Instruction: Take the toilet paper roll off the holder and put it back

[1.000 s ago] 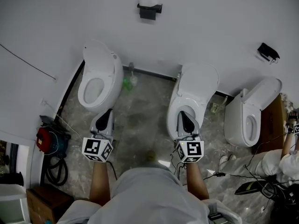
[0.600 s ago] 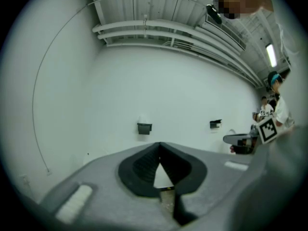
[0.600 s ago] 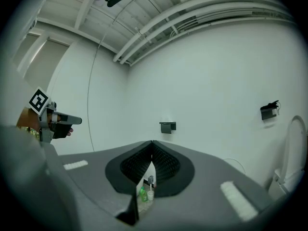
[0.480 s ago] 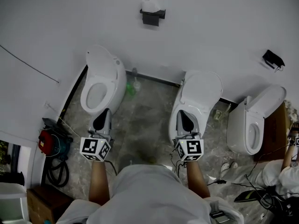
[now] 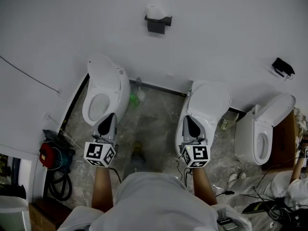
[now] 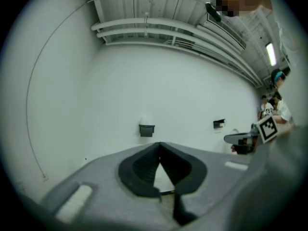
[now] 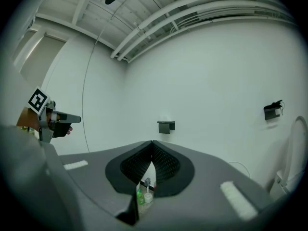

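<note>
Left gripper [image 5: 109, 117] has its jaws pressed together on nothing, and the right gripper [image 5: 190, 121] is the same, tips meeting and empty. Both are held out level toward the wall [image 5: 231, 28]. The toilet paper roll [image 5: 155, 11] looks to be sitting on the top edge of the dark holder [image 5: 159, 24], which is mounted on that wall well away from both grippers, above the gap between the left toilet [image 5: 103, 88] and the middle toilet [image 5: 207, 102]. So I'd say nothing has started, this is just the approach. Biggest risk imo: arriving with the jaws closed like this and bumping the roll, since it looks perched rather than threaded, so a nudge could send it to the floor or into a bowl. Squeezing too hard could also squash it, soft as it is.
</note>
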The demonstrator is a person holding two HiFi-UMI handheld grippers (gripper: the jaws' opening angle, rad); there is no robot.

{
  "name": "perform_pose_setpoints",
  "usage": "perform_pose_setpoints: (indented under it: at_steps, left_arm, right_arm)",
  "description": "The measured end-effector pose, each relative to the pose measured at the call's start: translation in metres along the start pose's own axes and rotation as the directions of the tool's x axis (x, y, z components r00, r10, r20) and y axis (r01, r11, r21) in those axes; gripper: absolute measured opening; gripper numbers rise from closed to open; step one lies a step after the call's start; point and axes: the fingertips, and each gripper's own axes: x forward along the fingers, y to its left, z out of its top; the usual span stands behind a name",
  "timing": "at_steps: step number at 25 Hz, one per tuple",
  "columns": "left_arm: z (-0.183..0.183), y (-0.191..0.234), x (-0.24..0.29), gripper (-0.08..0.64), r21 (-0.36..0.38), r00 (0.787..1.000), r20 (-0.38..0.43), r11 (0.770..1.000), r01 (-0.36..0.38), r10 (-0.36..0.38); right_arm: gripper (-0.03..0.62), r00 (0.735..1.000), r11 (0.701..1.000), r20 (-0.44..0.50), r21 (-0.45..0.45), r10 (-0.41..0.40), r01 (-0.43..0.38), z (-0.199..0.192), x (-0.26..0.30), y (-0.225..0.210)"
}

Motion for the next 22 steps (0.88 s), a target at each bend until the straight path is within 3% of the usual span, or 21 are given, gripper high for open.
perform_pose_setpoints:
  at_steps: [22]
  left_arm:
    - [-0.007,0.165,0.186,-0.002,-0.043,0.991,-0.034,0.991,0.125,-0.127]
  right_arm:
    - [-0.002,0.994,0.993,-0.034,-0.050,-0.105,0.103,0.010,0.225,0.005]
